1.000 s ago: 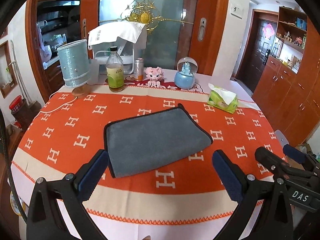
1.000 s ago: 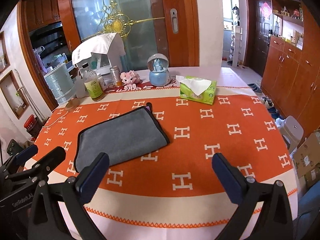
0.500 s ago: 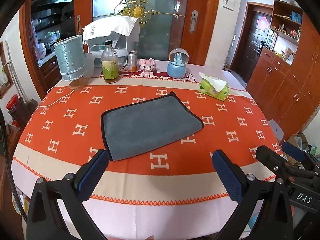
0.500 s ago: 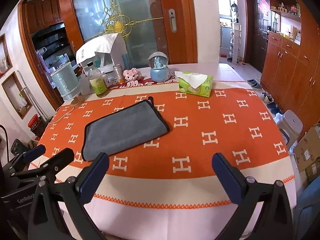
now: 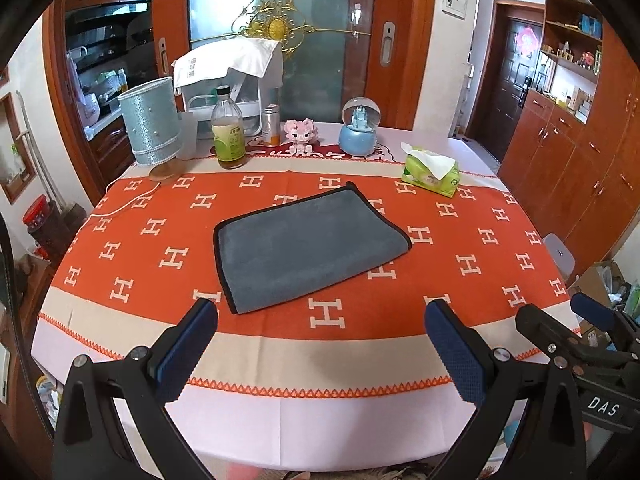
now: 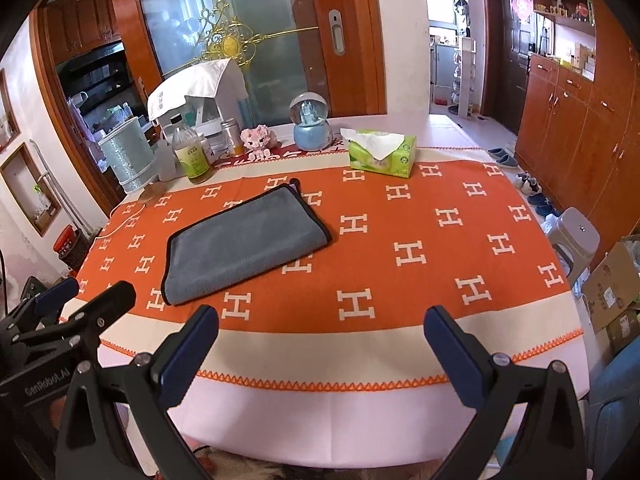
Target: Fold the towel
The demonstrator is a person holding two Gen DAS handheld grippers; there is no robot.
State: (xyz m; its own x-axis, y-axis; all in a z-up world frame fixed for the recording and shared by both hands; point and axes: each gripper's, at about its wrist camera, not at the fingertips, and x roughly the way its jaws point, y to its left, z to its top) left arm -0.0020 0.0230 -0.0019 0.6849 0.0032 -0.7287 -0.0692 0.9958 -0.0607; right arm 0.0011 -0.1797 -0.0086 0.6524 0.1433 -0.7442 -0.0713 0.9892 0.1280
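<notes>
A grey towel with a black hem (image 5: 308, 246) lies folded flat in the middle of the orange tablecloth (image 5: 460, 240); it also shows in the right wrist view (image 6: 244, 240). My left gripper (image 5: 320, 344) is open and empty, held back over the table's near edge, well short of the towel. My right gripper (image 6: 320, 344) is open and empty, also over the near edge, to the right of the towel. Each gripper shows at the side of the other's view.
Along the far edge stand a pale blue lamp (image 5: 152, 124), an oil bottle (image 5: 228, 132), a small can (image 5: 271, 124), a pink toy (image 5: 301, 132), a snow globe (image 5: 359, 128) and a green tissue pack (image 5: 430, 170). A grey stool (image 6: 576, 240) stands at the right.
Both grippers have pulled back and up from the table, so the towel looks farther away. The towel has not moved. Both stay open.
</notes>
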